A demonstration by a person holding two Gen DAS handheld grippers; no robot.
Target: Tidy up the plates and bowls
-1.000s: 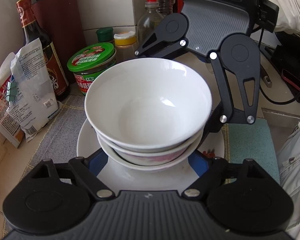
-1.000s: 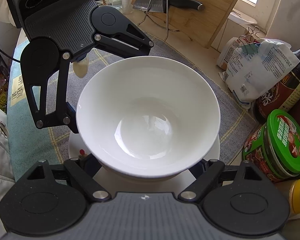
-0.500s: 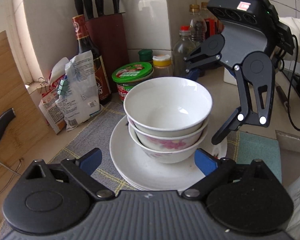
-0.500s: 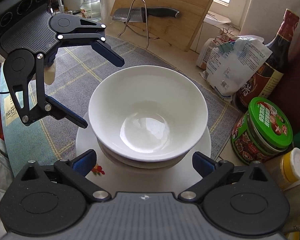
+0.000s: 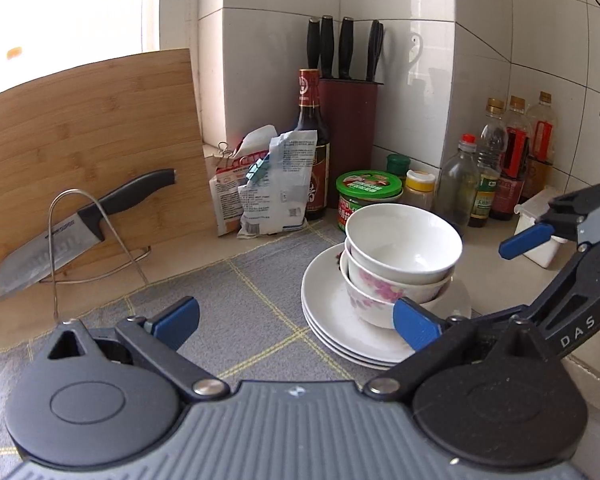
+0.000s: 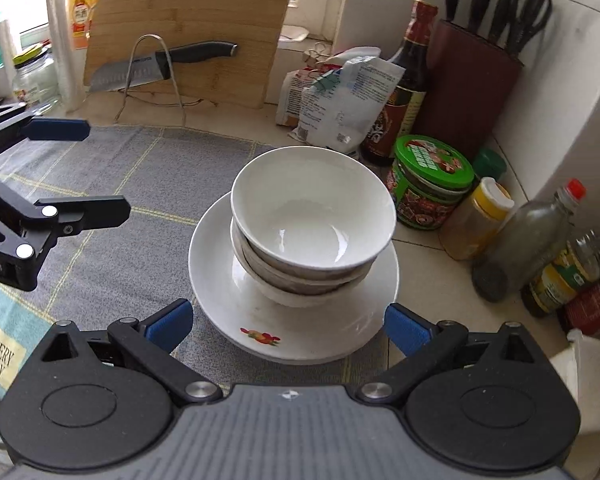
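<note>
Both claws stand clear of the dishes on a kitchen counter. The left claw is opening wide, nothing between its blue pads, one pad over the grey mat and the other just in front of the dishes. The right claw is spread apart and empty too, its pads on either side of the near rim of the plates, touching nothing. Between and beyond them the nested bowls, a plain white one on top and a flowered one lower down, sit in the middle of the stacked plates, which rest partly on the mat and partly on the counter. A green-lidded jar, bottles and a knife block stand close behind. The stacking looks finished; no loose plate or bowl shows in either view.
</note>
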